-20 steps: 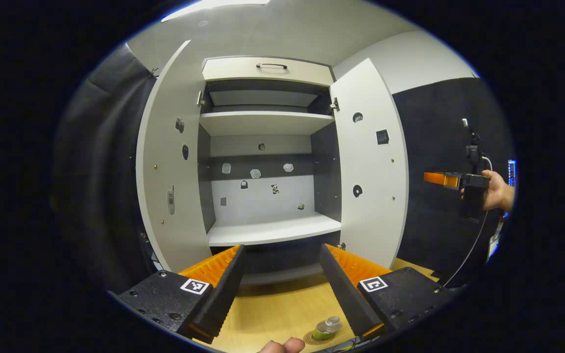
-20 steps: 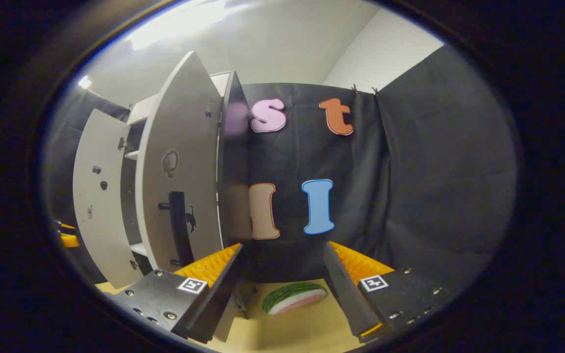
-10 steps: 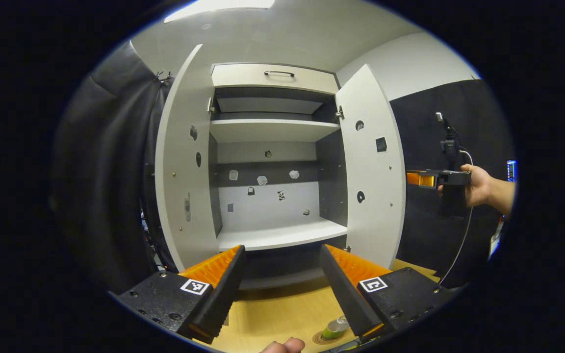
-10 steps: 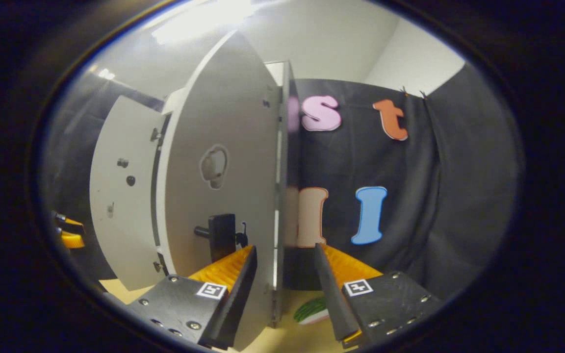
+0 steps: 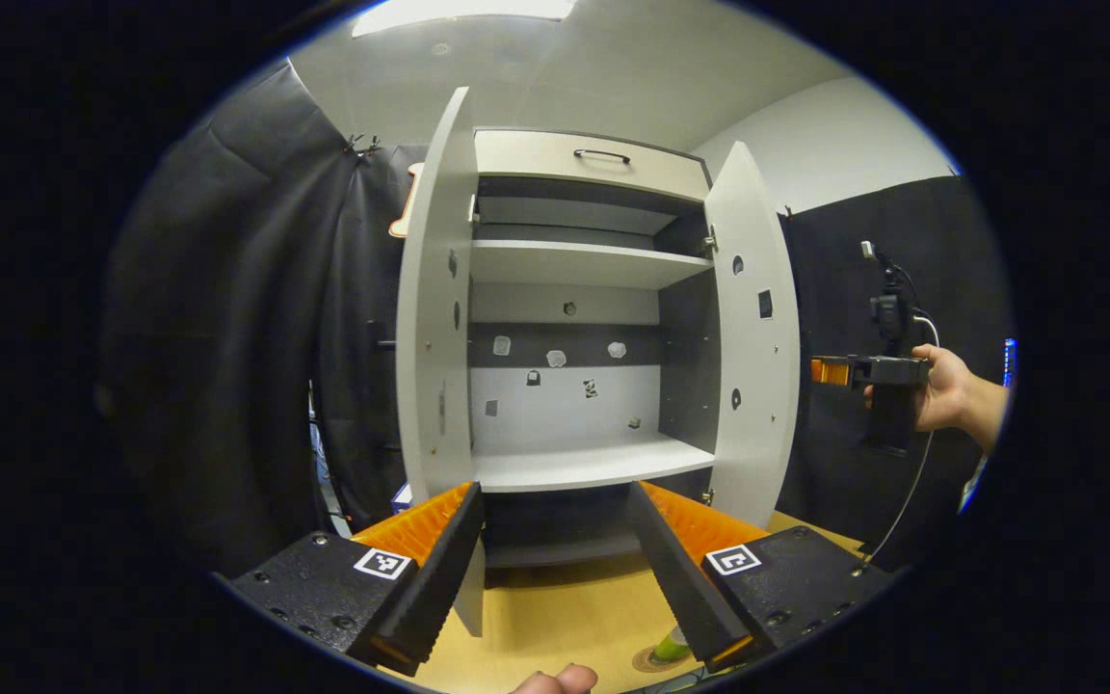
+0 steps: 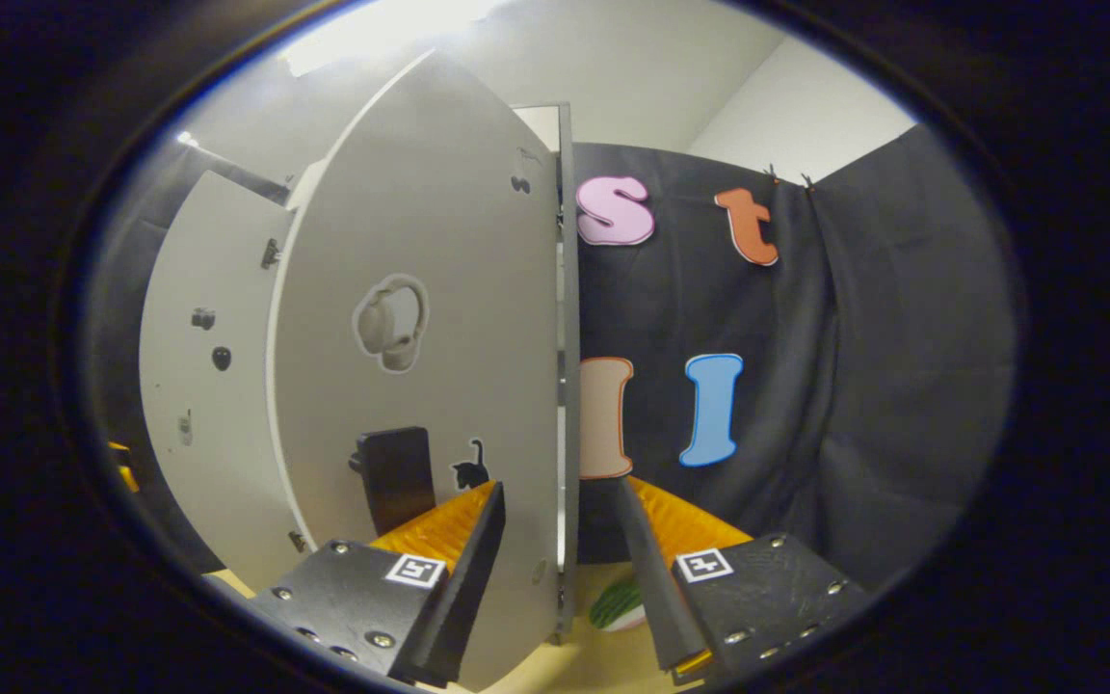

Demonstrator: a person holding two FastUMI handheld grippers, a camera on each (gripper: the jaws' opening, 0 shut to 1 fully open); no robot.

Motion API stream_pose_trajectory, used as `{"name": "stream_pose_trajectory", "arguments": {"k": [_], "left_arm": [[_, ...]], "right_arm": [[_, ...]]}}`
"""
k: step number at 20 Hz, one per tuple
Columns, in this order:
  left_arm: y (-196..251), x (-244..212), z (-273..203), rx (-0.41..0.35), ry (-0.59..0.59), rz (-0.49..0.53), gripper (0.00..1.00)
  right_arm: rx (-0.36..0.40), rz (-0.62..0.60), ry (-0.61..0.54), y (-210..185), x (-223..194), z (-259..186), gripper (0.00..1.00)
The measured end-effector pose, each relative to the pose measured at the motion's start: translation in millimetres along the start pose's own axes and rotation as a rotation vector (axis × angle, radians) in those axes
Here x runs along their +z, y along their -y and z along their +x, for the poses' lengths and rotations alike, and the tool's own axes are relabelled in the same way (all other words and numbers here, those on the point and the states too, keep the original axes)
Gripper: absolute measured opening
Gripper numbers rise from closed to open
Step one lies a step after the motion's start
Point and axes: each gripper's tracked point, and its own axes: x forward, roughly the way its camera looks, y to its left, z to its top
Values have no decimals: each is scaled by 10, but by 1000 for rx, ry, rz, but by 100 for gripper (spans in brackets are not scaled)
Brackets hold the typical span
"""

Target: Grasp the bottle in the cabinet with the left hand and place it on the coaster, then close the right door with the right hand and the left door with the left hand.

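Bottle (image 5: 673, 644) stands on its coaster (image 5: 656, 661) just below my left gripper (image 5: 555, 564), jaws released and empty. Ahead, both cabinet doors hang open. My right gripper (image 6: 560, 569) is spread, the right door (image 6: 439, 386) edge between its fingers, neither visibly pressing.

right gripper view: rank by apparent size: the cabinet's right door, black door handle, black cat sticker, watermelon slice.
1. Pale grey right cabinet door, by far the largest.
2. Black door handle.
3. Green-rinded watermelon slice, partly hidden behind the right gripper, so its rank against the handle is unsure.
4. Small black cat sticker.
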Motion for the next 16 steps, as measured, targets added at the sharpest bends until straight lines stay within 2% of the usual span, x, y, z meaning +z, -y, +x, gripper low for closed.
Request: {"name": "stream_pose_trajectory", "arguments": {"k": [2,3,7,11,12,13,14,15,16], "left_arm": [[-128,-34,-26,19,-9,-5,95],[-185,-43,-40,26,-9,-12,95],[-478,-75,-77,65,-2,-16,95],[-793,-90,-104,109,-1,-17,95],[-868,-113,-112,119,-4,-22,95],[-946,-143,-118,128,-8,-27,95],[-1023,-161,-123,137,-10,-32,95],[-1102,-187,-120,145,-16,-37,97],[-1173,-219,-124,152,-24,-42,95]], "right_arm": [[-9,-25,12,-70,24,-14,69],[-18,-32,12,-86,14,-20,73],[-40,-20,14,-261,-2,13,69],[-38,-23,14,-437,-24,60,78],[-43,-23,14,-450,-36,69,89],[-48,-25,7,-462,-77,85,92],[-49,-29,2,-478,-96,91,100],[-48,-33,0,-513,-120,87,100],[-42,-37,0,-553,-128,79,100]]}}
